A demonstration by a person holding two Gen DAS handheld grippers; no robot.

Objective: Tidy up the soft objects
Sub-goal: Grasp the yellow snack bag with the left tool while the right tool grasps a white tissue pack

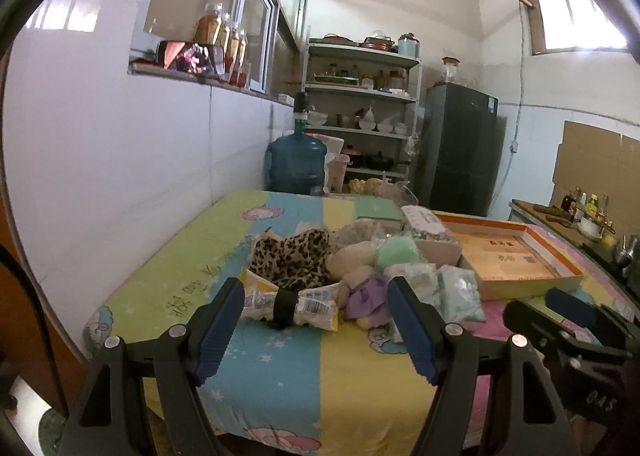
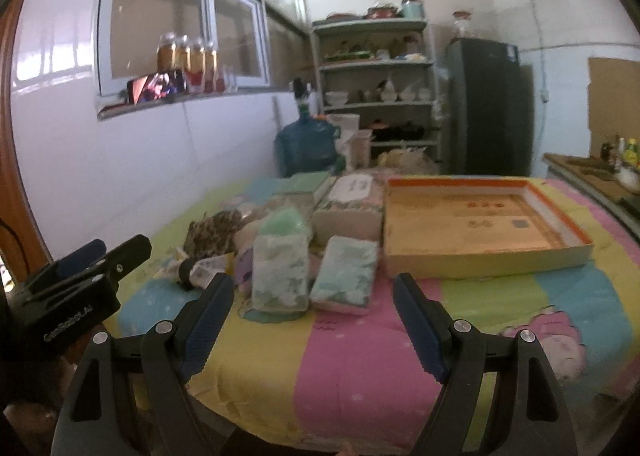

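1. Left gripper (image 1: 316, 330) fingers wide apart, nothing between them; hovering over the near edge of the surface (image 1: 280, 376), aimed at the banded packets (image 1: 288, 306).
2. Right gripper (image 2: 312, 322) fingers also spread, empty; aimed at the two tissue packs (image 2: 280, 276) and (image 2: 346, 274).
3. Soft pile mid-surface: leopard-print fabric (image 1: 292, 258), cream plush (image 1: 352, 258), green puff (image 1: 398, 252), purple plush (image 1: 366, 296), all touching or overlapping. Empty orange-rimmed box (image 2: 480, 224) just right of the pile, likely the destination.
4. Risk: tight clutter, so closing on one item probably drags a neighbour; banded packets lie against the purple plush.
5. Risk: upright tissue pack stands tilted, easily tipped by a finger brushing past; slick wrapping may slip out of a shallow pinch.
6. Risk: two grippers side by side, right one visible at the right edge of the left view; collision likely if both go for the pile centre.
7. Risk: loose patterned cover on the surface could bunch up or snag if the fingers dig low.
8. Room: bare cover in front of the pile, good approach from the near side. White wall (image 1: 140, 176) close along the left side, little room there. Box wall blocks low sweeps rightward; lifting over the rim needed. Water jug (image 1: 296, 164) and shelf (image 1: 360, 96) well beyond the far edge, no hindrance.
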